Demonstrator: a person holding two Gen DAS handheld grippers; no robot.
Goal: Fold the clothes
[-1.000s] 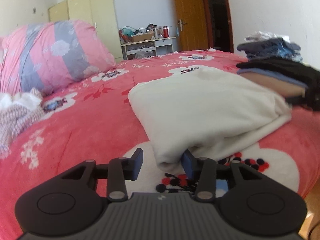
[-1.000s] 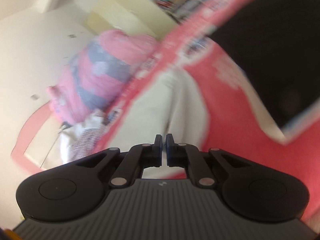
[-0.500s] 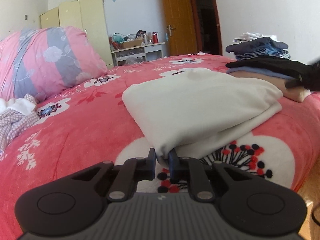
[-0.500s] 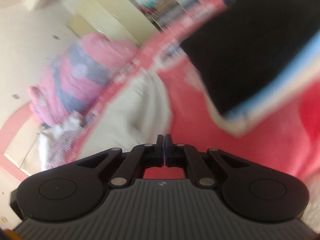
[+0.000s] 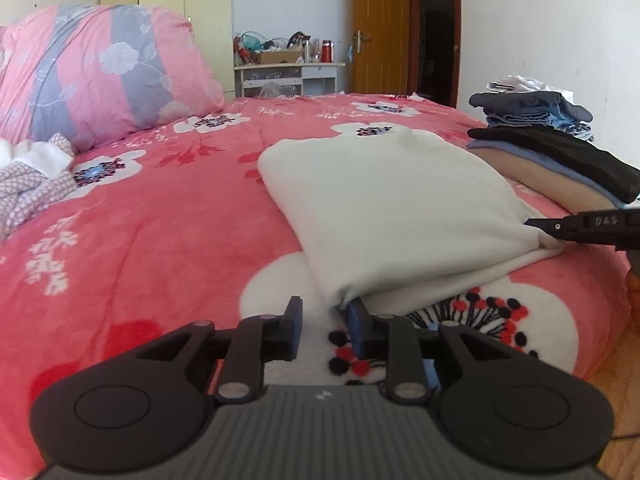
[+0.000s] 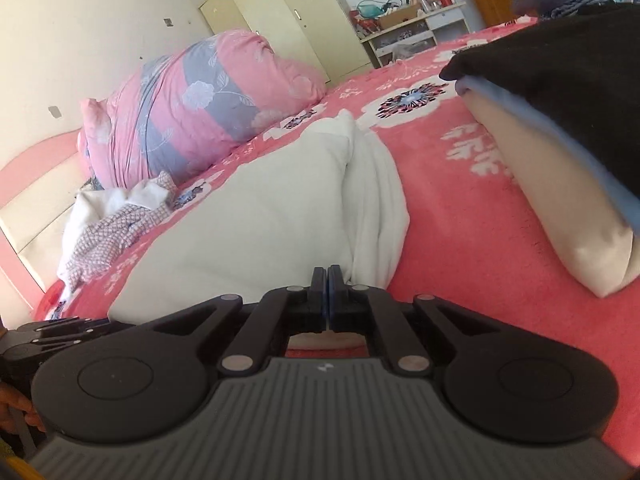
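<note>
Bed w/ pink floral fleece blanket (image 5: 168,240) carries: folded cream garment (image 5: 392,208), pink-grey quilt roll (image 5: 100,72), checked clothes heap (image 5: 28,196), folded stack (image 5: 560,160) at right.

Left claw (image 5: 325,322) just opened at folded cream garment's (image 5: 394,204) near corner, right claw (image 5: 538,226) pinching its far corner, pink bedspread (image 5: 160,232)

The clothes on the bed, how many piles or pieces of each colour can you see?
White folded garment: 1
Stack with black top, blue and beige under it: 1
Dark blue and denim pile: 1
Pink-checked and white crumpled heap: 1
Total: 4
</note>
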